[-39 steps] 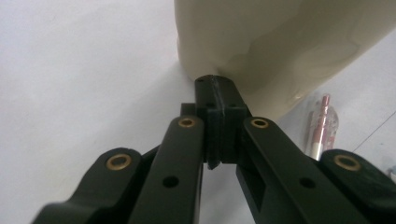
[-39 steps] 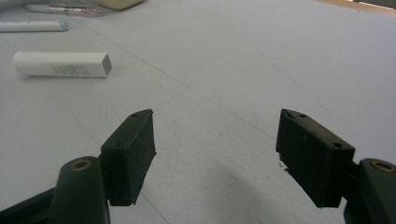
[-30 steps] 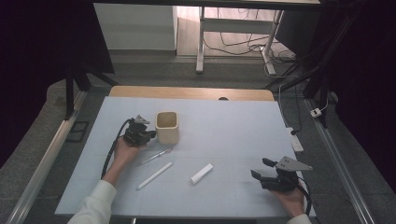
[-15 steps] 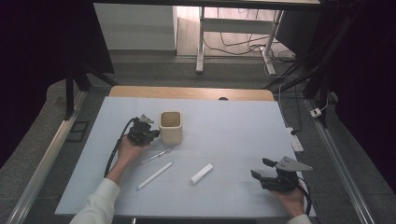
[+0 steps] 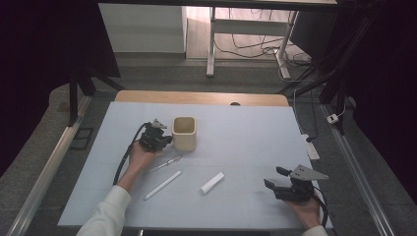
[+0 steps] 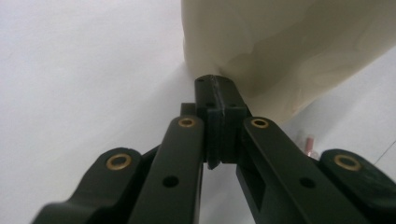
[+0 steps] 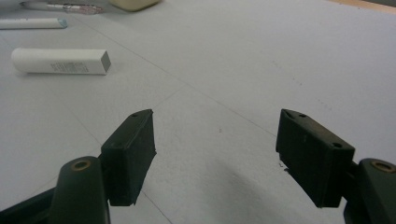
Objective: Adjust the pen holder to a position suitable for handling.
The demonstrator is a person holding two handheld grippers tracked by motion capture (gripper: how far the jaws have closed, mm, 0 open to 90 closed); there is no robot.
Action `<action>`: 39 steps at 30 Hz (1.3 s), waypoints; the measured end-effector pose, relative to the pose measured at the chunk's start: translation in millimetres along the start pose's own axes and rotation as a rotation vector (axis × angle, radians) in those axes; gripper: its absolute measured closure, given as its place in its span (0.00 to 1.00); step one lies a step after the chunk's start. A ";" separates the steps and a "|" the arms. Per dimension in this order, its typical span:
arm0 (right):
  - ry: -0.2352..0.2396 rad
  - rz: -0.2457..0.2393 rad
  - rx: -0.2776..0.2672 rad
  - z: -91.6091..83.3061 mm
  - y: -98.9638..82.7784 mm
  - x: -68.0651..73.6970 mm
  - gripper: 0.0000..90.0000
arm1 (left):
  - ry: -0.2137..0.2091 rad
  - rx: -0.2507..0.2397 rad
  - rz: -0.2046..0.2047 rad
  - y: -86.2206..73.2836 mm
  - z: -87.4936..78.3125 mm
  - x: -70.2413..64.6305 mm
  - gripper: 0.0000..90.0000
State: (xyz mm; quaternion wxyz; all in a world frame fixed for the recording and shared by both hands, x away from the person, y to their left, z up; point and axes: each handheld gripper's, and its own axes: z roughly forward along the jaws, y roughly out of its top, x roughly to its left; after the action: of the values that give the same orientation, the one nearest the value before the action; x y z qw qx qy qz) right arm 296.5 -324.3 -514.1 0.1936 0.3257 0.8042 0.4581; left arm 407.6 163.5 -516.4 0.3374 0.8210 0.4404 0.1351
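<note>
A beige cup (image 5: 184,132) stands upright on the pale blue table mat (image 5: 246,132). My left gripper (image 5: 164,140) is at the cup's left side with its jaws shut on nothing. In the left gripper view the closed tips (image 6: 219,107) rest against the lower wall of the cup (image 6: 280,46). My right gripper (image 5: 275,177) rests near the front right of the mat, open and empty. In the right gripper view its jaws (image 7: 215,154) stand wide apart over bare mat.
Three things lie in front of the cup: a clear pen (image 5: 166,163), a long white marker (image 5: 163,185) and a short white tube (image 5: 212,182). The tube (image 7: 60,61) lies ahead and left of the right jaws. A wooden strip (image 5: 201,97) borders the mat's far edge.
The left gripper has edged right, up against the cup, and the cup now sits slightly further right. The right gripper has stayed in place.
</note>
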 end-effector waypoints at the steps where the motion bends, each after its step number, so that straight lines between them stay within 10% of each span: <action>1: 0.000 0.000 0.000 0.0 0.0 0.0 0.31 | -0.003 0.000 0.000 1.0 0.9 -1.3 0.98; 39: -0.003 0.005 0.022 2.2 -3.3 -2.0 0.31 | -0.070 0.003 0.106 42.2 37.6 -40.7 0.98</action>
State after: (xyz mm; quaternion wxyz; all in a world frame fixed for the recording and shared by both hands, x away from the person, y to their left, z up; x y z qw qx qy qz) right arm 298.1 -325.6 -518.0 0.1902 0.3304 0.8079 0.4493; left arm 430.4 97.8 -512.6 0.3438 0.8478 0.3845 0.1235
